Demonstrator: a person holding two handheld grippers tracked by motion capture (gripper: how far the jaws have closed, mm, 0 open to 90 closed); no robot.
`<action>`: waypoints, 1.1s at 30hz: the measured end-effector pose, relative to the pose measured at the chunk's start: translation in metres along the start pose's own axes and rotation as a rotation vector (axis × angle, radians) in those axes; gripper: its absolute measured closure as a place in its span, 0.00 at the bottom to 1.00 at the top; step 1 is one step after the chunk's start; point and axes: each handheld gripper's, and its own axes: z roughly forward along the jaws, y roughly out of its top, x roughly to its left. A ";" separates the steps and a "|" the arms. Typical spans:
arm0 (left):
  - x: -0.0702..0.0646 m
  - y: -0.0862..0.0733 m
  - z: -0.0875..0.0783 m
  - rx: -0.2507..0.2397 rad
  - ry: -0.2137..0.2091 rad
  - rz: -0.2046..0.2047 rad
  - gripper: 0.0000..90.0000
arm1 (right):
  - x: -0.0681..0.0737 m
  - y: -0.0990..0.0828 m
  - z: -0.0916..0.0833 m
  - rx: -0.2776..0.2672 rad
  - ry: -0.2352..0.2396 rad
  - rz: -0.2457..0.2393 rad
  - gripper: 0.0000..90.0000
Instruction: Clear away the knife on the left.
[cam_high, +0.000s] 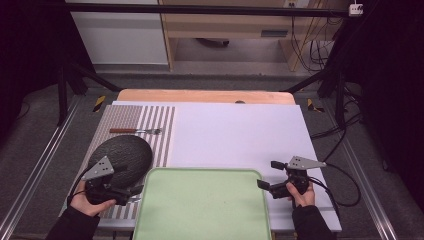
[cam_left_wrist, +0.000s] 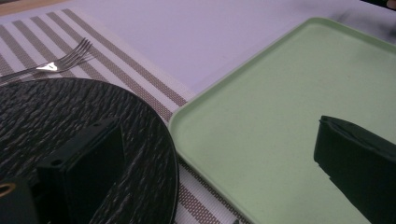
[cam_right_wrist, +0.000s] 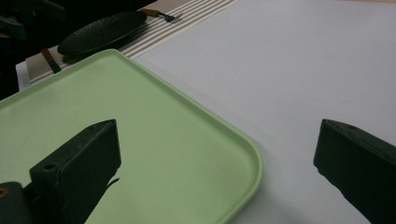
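- Risk first: my left tongs (cam_high: 134, 190) straddle the gap where the black plate (cam_high: 122, 156) meets the green tray (cam_high: 200, 205); closing here could nip both rims or tip the plate.
- Right tongs (cam_high: 267, 174) stand apart over the tray's far right corner, holding nothing; a careless close could shove the tray.
- Left tongs likewise apart, empty.
- Both hands sit low at the table's near edge, tongs angled inward.
- Fork (cam_high: 136, 131) lies on the striped mat (cam_high: 150, 122), well apart.

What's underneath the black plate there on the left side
The black plate lies on a striped placemat, whose stripes show around it, and beyond the plate a fork rests on the mat. The mat directly under the plate is covered.
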 end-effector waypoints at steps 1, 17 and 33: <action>0.002 -0.001 -0.002 0.000 0.006 -0.004 0.02 | 0.000 0.000 0.000 -0.002 -0.001 0.000 0.01; 0.007 -0.006 -0.017 0.045 0.036 0.012 0.02 | 0.000 0.000 0.000 -0.001 -0.002 0.000 0.01; 0.013 -0.018 -0.036 0.086 0.061 -0.003 0.03 | 0.000 0.000 0.000 0.000 -0.002 -0.001 0.01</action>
